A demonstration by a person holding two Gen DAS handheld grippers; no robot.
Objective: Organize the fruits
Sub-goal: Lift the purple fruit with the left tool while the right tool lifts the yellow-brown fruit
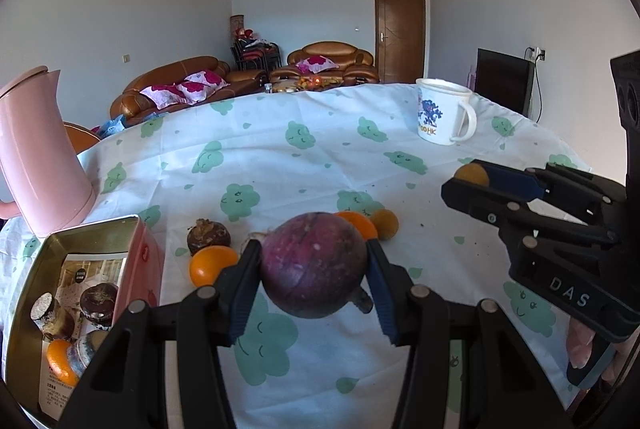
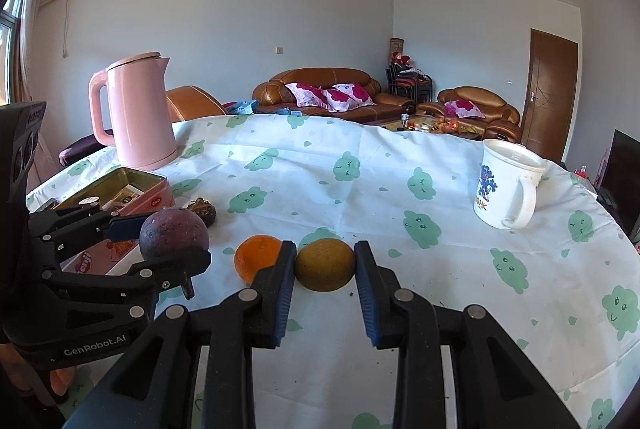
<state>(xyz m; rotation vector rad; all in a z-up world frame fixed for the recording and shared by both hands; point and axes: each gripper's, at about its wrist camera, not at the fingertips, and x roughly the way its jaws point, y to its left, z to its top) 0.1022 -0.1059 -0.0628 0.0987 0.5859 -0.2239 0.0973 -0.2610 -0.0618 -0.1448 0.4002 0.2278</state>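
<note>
My left gripper (image 1: 312, 269) is shut on a large purple round fruit (image 1: 314, 265) and holds it above the cloth; it also shows in the right wrist view (image 2: 174, 233). My right gripper (image 2: 325, 263) is shut on a brownish-yellow round fruit (image 2: 325, 264), seen between its tips in the left wrist view (image 1: 471, 174). Loose on the cloth lie an orange (image 1: 210, 265), a second orange (image 1: 358, 223), a brownish-yellow fruit (image 1: 385, 224) and a dark brown fruit (image 1: 208, 237). The pink tin (image 1: 86, 241) at the left holds several dark fruits and an orange.
A pink kettle (image 2: 136, 113) stands at the back left behind the tin. A white mug (image 2: 506, 185) stands at the back right. The round table carries a white cloth with green clouds (image 2: 400, 189); its edge curves close on the right.
</note>
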